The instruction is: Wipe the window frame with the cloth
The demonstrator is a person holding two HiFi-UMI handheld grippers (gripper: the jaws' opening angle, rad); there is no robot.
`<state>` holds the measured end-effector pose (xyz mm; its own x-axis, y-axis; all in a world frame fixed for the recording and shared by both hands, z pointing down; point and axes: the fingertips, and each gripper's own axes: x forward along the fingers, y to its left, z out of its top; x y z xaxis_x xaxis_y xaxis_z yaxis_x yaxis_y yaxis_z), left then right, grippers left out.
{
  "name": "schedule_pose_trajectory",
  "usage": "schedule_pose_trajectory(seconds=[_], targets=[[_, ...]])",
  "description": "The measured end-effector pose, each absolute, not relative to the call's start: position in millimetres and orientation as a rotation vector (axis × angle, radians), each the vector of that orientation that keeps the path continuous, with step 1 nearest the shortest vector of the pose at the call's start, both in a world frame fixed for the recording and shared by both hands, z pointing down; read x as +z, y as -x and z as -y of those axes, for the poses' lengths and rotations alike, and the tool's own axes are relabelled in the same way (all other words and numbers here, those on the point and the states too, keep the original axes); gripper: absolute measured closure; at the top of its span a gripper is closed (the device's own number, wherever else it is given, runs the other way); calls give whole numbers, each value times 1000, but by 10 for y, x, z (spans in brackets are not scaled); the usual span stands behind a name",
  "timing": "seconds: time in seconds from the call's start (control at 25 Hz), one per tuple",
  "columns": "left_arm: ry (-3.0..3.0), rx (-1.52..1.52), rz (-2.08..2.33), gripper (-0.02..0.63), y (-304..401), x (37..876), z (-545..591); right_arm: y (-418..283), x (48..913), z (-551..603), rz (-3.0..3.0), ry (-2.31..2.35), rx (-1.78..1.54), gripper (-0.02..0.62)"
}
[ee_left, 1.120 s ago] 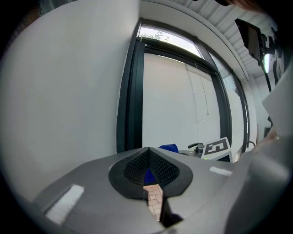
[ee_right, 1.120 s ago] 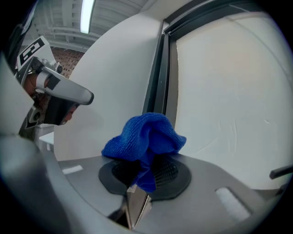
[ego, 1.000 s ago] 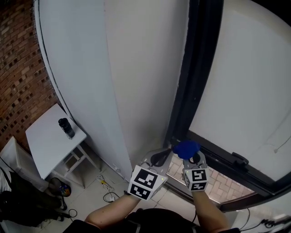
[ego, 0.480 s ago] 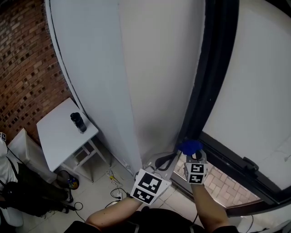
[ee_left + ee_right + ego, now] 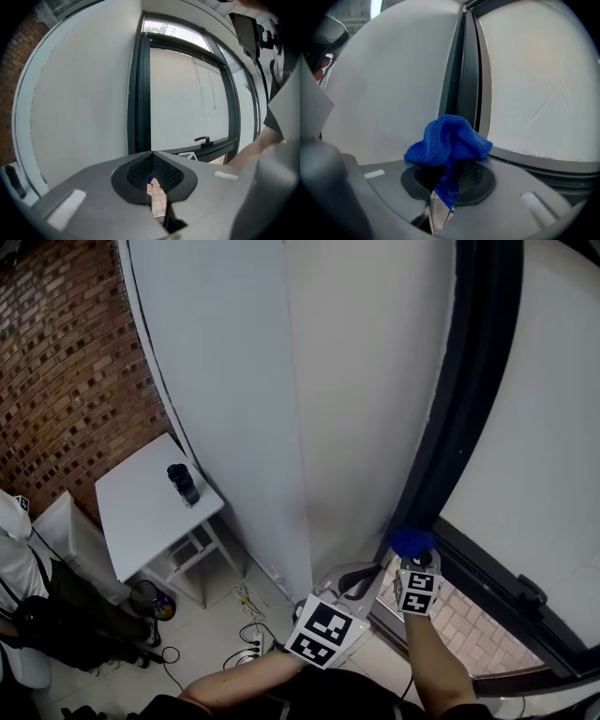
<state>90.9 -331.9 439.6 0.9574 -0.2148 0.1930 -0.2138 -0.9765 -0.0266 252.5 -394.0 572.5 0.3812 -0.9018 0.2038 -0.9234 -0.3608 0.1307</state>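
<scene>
A bunched blue cloth [image 5: 412,541] [image 5: 449,139] is pinched in my right gripper [image 5: 414,563] [image 5: 446,176], which is shut on it. The cloth sits at the lower corner of the dark window frame [image 5: 466,399] [image 5: 461,75], where the upright meets the bottom rail; contact is hard to judge. My left gripper [image 5: 354,579] [image 5: 152,159] hangs just left of the right one, shut with nothing between its tips, pointing at the frame [image 5: 138,93]. A window handle [image 5: 202,140] [image 5: 532,592] shows on the bottom rail to the right.
A white wall [image 5: 281,381] runs left of the frame. A small white table [image 5: 141,512] with a dark bottle [image 5: 183,484] stands by a brick wall [image 5: 66,362]. Cables and a power strip [image 5: 248,638] lie on the floor. A person [image 5: 28,615] stands at the far left.
Both grippers have drifted right and a little lower in the head view as the view panned. The cloth stays at the frame's lower corner, still pinched in the right gripper.
</scene>
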Motion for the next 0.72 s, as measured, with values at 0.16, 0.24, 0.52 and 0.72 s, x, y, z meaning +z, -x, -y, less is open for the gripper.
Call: schedule_pose_trajectory(seconds=[0.16,0.24,0.52,0.72], targets=[[3102,-309,-318,612,-909,4380,3275,-2518,5706,3924,1619,-2419,141,523],[3107,-309,-310,612,-909,4385,3257,-2517,5712,3918,1614,-2417,139,525],[3111,-298,-305,612,-947,4367,3263,-2538,5693,3857,1611,-2403,139,525],[3106,-301,-366,612,-1076,4446,3365,-2572,5684,3786,1598,-2420,148,525]])
